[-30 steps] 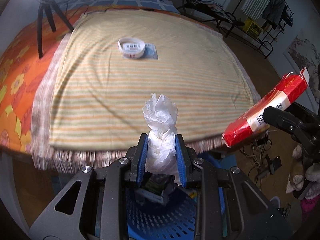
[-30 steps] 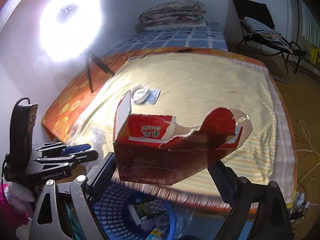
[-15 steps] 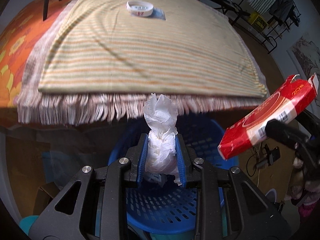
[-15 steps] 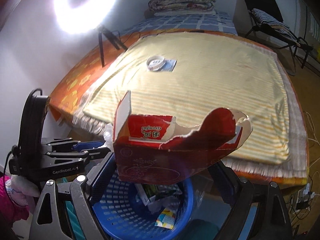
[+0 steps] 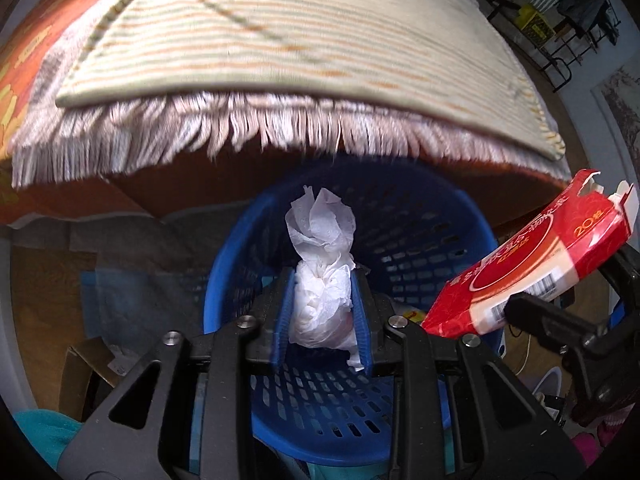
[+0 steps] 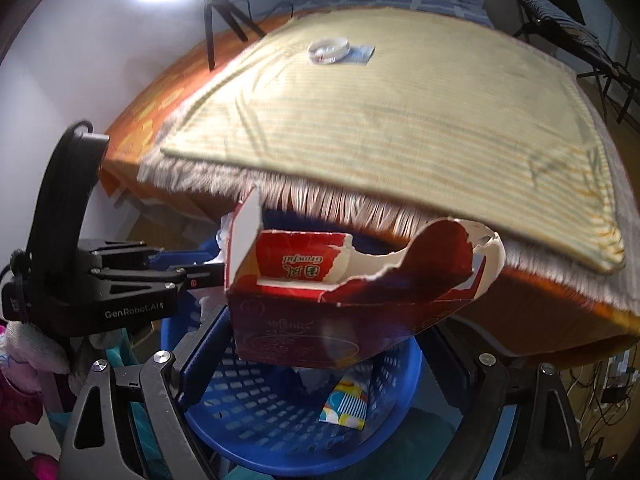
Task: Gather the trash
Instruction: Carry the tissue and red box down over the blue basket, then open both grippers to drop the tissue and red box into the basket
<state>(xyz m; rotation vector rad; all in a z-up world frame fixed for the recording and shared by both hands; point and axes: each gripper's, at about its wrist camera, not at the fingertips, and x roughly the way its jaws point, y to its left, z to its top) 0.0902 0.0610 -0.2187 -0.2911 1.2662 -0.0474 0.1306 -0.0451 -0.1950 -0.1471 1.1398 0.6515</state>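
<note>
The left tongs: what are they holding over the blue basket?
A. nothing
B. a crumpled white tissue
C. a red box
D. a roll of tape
B: the left tongs are clamped on a crumpled white tissue above the blue basket; the red box is in the right tongs.

Both tongs are pointing steeply downward, the left tongs [image 5: 322, 296] pinching a wad between narrow-set jaws, the right tongs [image 6: 320, 344] clamping wide.
</note>
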